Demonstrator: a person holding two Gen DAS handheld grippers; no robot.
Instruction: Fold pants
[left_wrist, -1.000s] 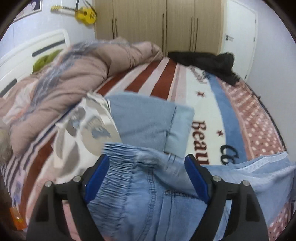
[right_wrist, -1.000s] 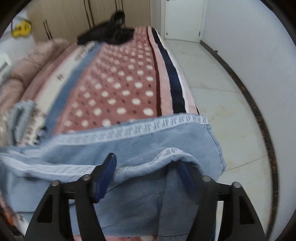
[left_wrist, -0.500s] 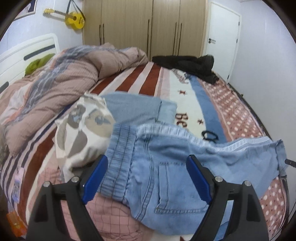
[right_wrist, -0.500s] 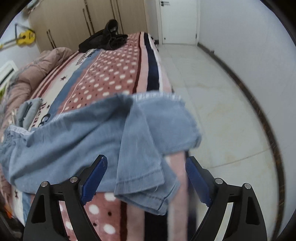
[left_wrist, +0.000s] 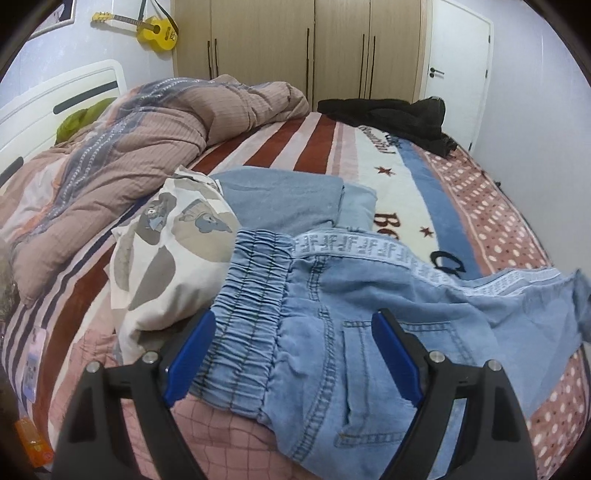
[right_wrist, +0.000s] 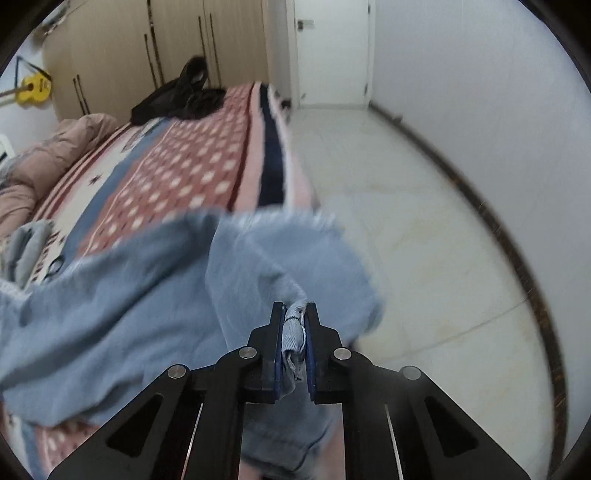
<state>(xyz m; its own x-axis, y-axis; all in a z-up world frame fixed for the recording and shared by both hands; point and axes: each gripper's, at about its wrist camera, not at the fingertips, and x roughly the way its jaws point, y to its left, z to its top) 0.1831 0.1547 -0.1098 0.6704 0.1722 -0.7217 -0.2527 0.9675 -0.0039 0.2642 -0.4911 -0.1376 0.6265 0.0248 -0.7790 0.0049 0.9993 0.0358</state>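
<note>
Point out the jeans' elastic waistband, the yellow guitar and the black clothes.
elastic waistband (left_wrist: 247, 314): left wrist view, gathered middle.
yellow guitar (left_wrist: 157, 31): left wrist view, its body.
black clothes (left_wrist: 391, 116): left wrist view, middle of the heap.

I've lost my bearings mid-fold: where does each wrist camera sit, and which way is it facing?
Left wrist: on the left gripper, looking down its open fingers over the waistband end of the light denim pants toward the wardrobe; only its own fingers show.
Right wrist: on the right gripper, angled down at the bed's edge and the floor; its jaws have just closed on a pants leg end.
Shared: the pants, the patterned bedspread, the black clothing, the yellow guitar.
</note>
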